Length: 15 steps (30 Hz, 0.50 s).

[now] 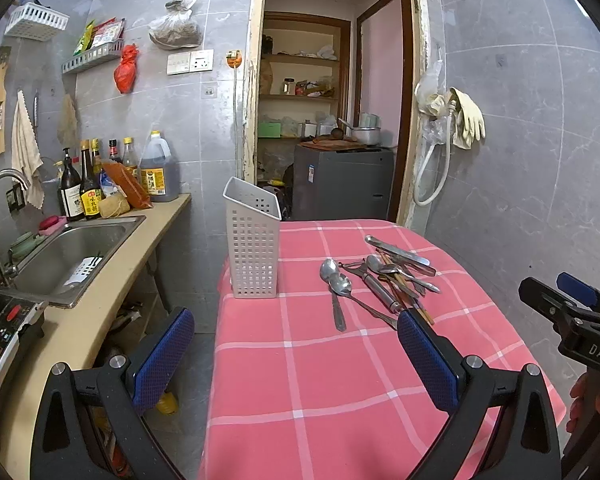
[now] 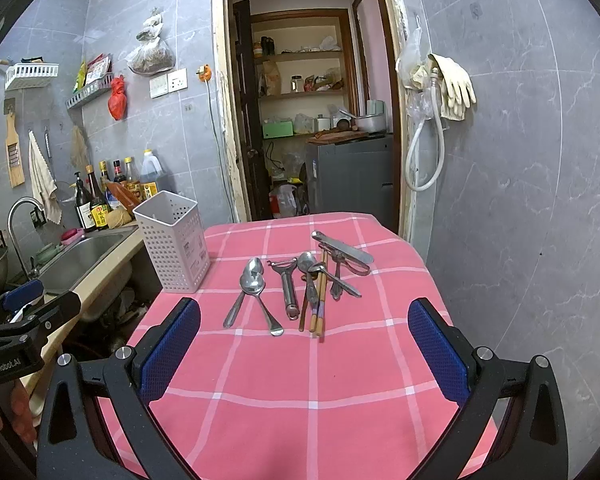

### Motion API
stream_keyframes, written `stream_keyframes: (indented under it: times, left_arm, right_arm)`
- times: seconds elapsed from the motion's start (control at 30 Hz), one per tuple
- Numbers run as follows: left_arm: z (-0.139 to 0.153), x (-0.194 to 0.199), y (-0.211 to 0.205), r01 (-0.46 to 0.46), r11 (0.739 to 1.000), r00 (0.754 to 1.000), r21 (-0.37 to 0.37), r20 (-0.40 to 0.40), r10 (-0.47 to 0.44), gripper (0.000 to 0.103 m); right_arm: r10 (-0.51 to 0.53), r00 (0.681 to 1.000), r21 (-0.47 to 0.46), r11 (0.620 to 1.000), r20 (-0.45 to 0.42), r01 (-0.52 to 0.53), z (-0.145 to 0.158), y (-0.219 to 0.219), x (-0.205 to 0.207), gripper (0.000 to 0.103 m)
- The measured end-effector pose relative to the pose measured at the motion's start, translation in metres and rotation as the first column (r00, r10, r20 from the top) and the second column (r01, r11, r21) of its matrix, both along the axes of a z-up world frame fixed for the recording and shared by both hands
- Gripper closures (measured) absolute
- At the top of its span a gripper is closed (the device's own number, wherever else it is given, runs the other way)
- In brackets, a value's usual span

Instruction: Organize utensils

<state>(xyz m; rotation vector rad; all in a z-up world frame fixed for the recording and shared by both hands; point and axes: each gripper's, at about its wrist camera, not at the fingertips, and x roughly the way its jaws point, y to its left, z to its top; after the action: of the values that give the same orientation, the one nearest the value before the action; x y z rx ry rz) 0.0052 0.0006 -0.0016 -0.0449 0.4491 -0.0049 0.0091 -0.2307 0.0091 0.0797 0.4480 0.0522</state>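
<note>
A sink point(image 2: 80, 258) sits off to the left of the table point(image 2: 300, 400), with bottles point(image 2: 100, 200) lined up behind it. The left gripper point(image 1: 296, 344) hovers over the near left part of the pink checked cloth, its blue pads point(image 1: 162, 360) spread wide apart and nothing between them. Just beyond it a white holder point(image 2: 174, 242) stands upright at the table's left edge, its open top showing no contents that I can make out. To the right of the holder, two spoons point(image 2: 252, 280) lie side by side with bowls touching, handles pointing toward the near edge. Next right lies a peeler point(image 2: 288, 288), apart from the spoons. Right of the peeler is a loose heap: chopsticks point(image 2: 320, 304), another spoon point(image 2: 309, 276) and a few more metal pieces crossing one another, with tongs point(image 2: 342, 250) lying across the far end of the heap. The right gripper point(image 2: 304, 344) hangs over the near side of the table, facing the heap, its fingers released and holding nothing. Gloves point(image 2: 454, 84) hang on the wall right of the table.
</note>
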Motion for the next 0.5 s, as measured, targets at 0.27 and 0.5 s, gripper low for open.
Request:
stream_keyframes:
  times: [0.27, 0.5]
  left_arm:
    - [-0.0017, -0.0004, 0.0006, -0.006, 1.000, 1.000, -0.003, -0.003, 0.006, 0.001]
    - [-0.0015, -0.0003, 0.0009, -0.006, 1.000, 1.000, -0.003, -0.003, 0.006, 0.001]
  right_arm:
    - [0.000, 1.000, 0.001, 1.000, -0.001, 0.000, -0.0005, -0.0006, 0.0010, 0.001]
    - [0.000, 1.000, 0.002, 1.000, -0.003, 0.000, 0.0011, -0.0030, 0.0036, 0.001]
